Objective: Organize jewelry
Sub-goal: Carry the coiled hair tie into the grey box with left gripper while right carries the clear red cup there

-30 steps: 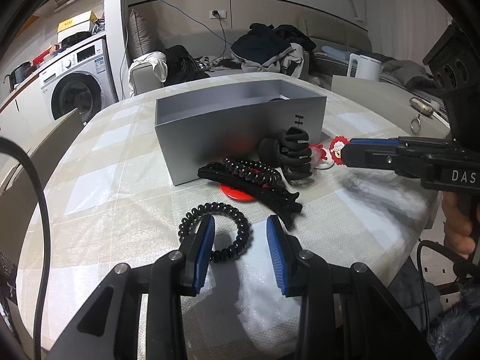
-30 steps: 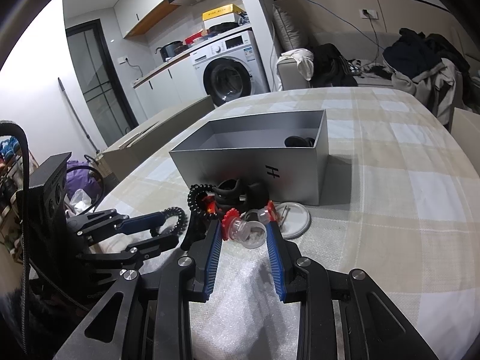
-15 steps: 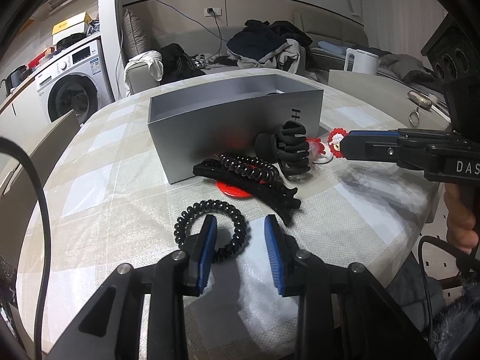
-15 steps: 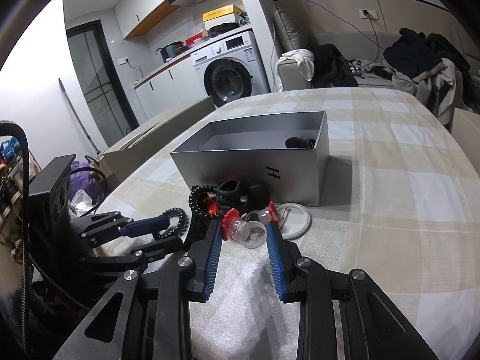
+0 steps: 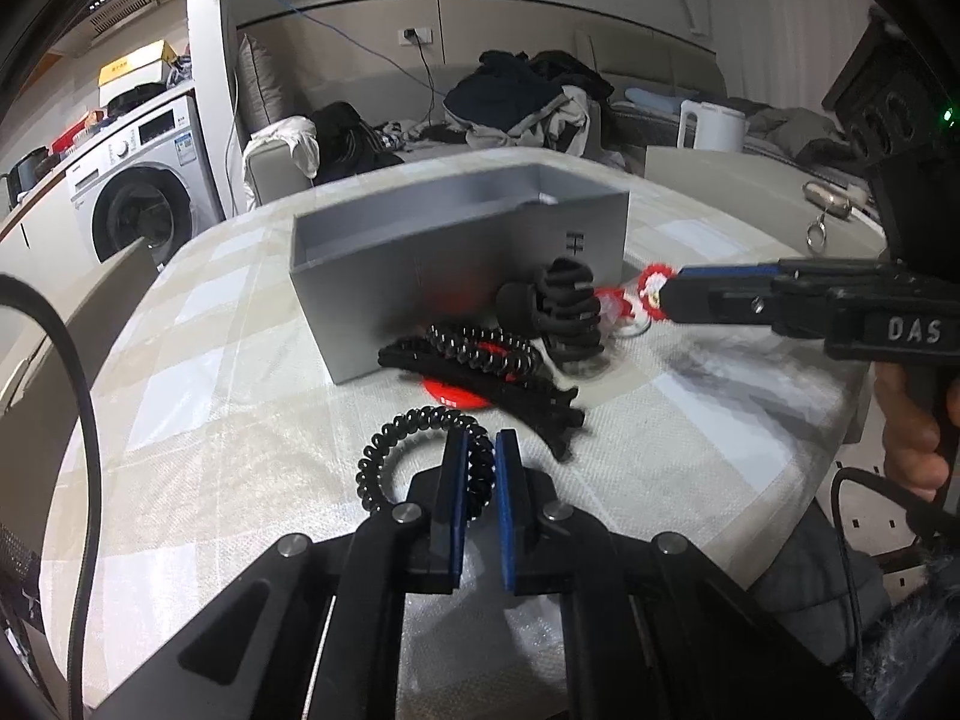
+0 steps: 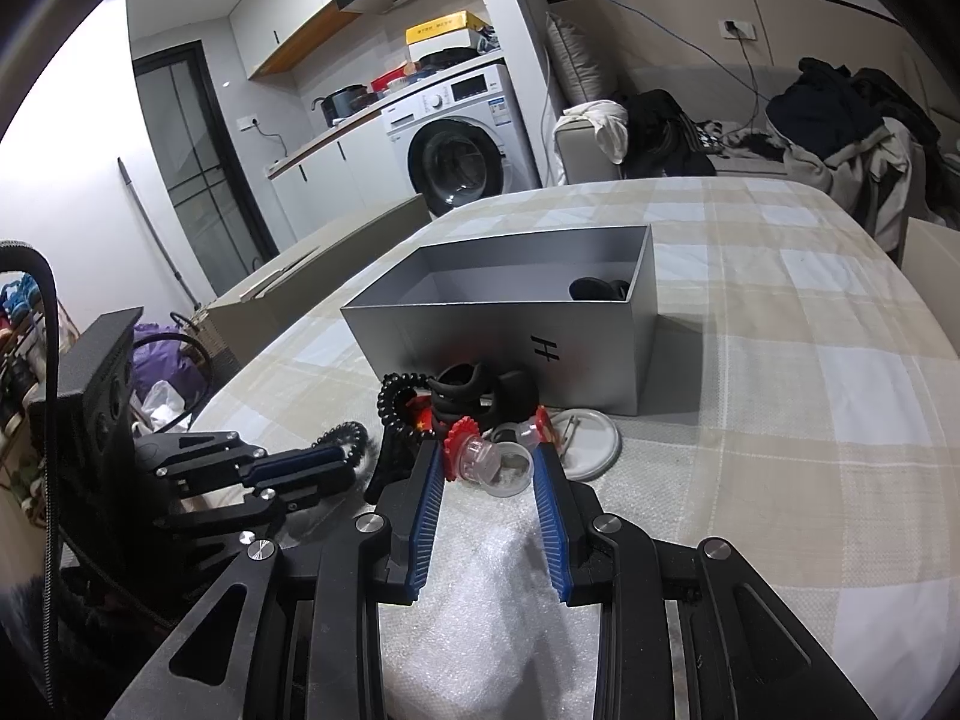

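My left gripper (image 5: 480,450) is shut on the near side of a black spiral hair tie (image 5: 390,450) lying on the table. Behind it lie a second spiral tie (image 5: 480,351), a long black clip (image 5: 510,390), a red disc (image 5: 450,399) and a black claw clip (image 5: 564,306), all before the open grey box (image 5: 456,252). My right gripper (image 6: 489,462) is open around clear red-trimmed hair ties (image 6: 486,459) on the table; it also shows in the left wrist view (image 5: 690,294). A dark item (image 6: 594,288) lies inside the box (image 6: 510,324).
A white round lid (image 6: 591,444) lies right of the right gripper. The table wears a checked cloth (image 6: 810,390). A chair back (image 5: 72,324) stands at the left edge. A washing machine (image 6: 462,144) and a clothes-strewn sofa (image 6: 810,126) are beyond.
My left gripper's jaws have closed from wide open onto the spiral hair tie. The right gripper has stayed open around the clear hair ties.
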`<state>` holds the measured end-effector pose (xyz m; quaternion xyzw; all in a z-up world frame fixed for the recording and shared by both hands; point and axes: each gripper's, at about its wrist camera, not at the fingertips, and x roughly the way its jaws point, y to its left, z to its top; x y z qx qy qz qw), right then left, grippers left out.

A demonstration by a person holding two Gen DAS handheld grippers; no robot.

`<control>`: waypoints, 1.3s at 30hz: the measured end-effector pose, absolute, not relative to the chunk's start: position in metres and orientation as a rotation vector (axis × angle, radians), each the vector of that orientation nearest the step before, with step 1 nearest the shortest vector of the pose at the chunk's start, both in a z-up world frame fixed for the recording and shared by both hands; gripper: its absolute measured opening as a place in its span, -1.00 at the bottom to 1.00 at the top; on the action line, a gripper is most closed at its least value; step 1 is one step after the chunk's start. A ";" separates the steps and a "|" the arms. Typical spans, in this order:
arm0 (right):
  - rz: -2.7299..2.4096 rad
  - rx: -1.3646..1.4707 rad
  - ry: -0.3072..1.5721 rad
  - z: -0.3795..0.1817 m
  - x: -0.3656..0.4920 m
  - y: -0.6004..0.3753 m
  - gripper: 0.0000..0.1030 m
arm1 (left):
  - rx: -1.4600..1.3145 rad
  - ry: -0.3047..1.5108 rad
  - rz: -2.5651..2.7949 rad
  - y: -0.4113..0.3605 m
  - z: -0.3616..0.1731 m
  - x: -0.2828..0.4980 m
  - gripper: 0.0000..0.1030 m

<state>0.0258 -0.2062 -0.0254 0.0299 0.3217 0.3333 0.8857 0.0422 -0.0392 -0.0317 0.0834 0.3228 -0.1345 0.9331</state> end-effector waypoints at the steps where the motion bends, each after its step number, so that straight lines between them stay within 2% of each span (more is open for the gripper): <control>1: 0.692 0.064 0.667 -0.025 0.026 -0.206 -0.44 | 0.166 0.649 -0.275 -0.039 -0.029 0.041 -0.92; 12: 0.701 0.078 0.645 -0.018 0.025 -0.208 -0.44 | 0.083 0.516 -0.264 -0.036 -0.002 0.035 -0.92; 20: 0.712 0.109 0.573 0.015 0.038 -0.207 -0.44 | 0.038 0.475 -0.247 -0.029 0.011 0.058 -0.92; 39: 0.654 0.182 0.725 0.006 0.122 -0.191 -0.44 | -0.055 0.548 -0.175 -0.023 -0.002 0.125 -0.92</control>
